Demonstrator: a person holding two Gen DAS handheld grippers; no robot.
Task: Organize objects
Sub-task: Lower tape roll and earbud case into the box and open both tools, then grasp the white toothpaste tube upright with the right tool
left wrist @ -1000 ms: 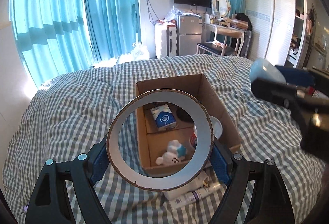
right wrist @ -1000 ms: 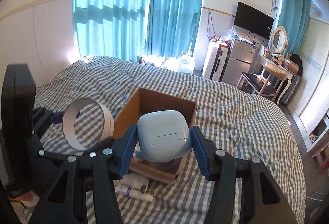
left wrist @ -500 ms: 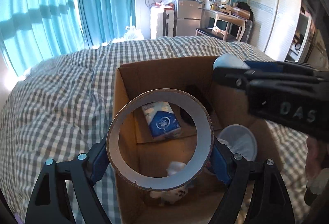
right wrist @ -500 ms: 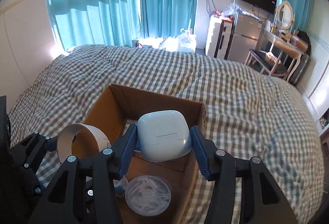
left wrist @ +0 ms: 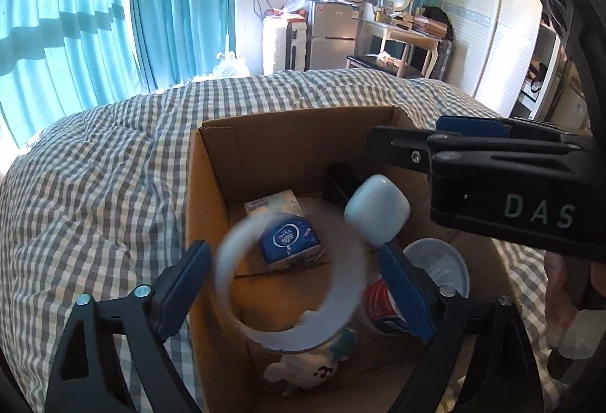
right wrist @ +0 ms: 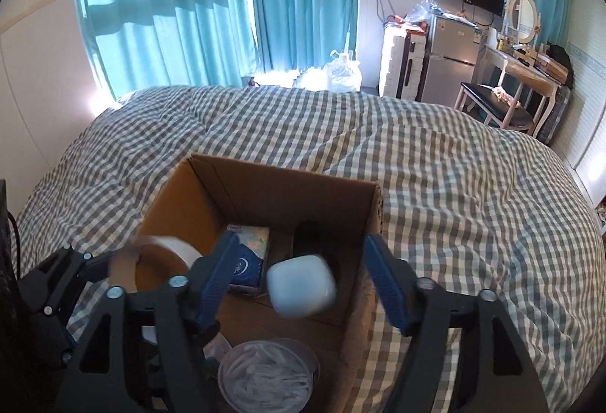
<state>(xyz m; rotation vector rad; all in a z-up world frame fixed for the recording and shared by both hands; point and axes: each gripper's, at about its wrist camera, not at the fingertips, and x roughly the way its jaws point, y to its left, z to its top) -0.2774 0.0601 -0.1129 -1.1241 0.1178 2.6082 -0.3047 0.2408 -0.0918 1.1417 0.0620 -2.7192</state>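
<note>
Step in hand, as judged: release of two items into the cardboard box point(left wrist: 212, 208), which rests on the checked bedspread point(left wrist: 94, 186).

Left gripper point(left wrist: 291, 273): jaws spread wide above the box's near-left part. The tape ring point(left wrist: 291, 299) sits between them, blurred and touching neither pad, so it appears to be dropping free toward the box floor.

Right gripper point(right wrist: 299, 284): jaws likewise spread wide over the box's right half. The white earbud case point(right wrist: 301, 290) is clear of both pads and blurred, apparently falling.

Box contents: a blue tissue pack point(left wrist: 288, 239) near the back wall, a dark item behind it that cannot be identified, a round clear-lidded container point(right wrist: 265, 379) at the near-right corner, a white plush toy point(left wrist: 303, 371) against the near wall, and a red-labelled item point(left wrist: 378, 307) beside it.

Next move, as judged: lift both grippers straight up out of the box, jaws kept apart and clear of the walls, then look outside the box for remaining items. None are visible from here.
</note>
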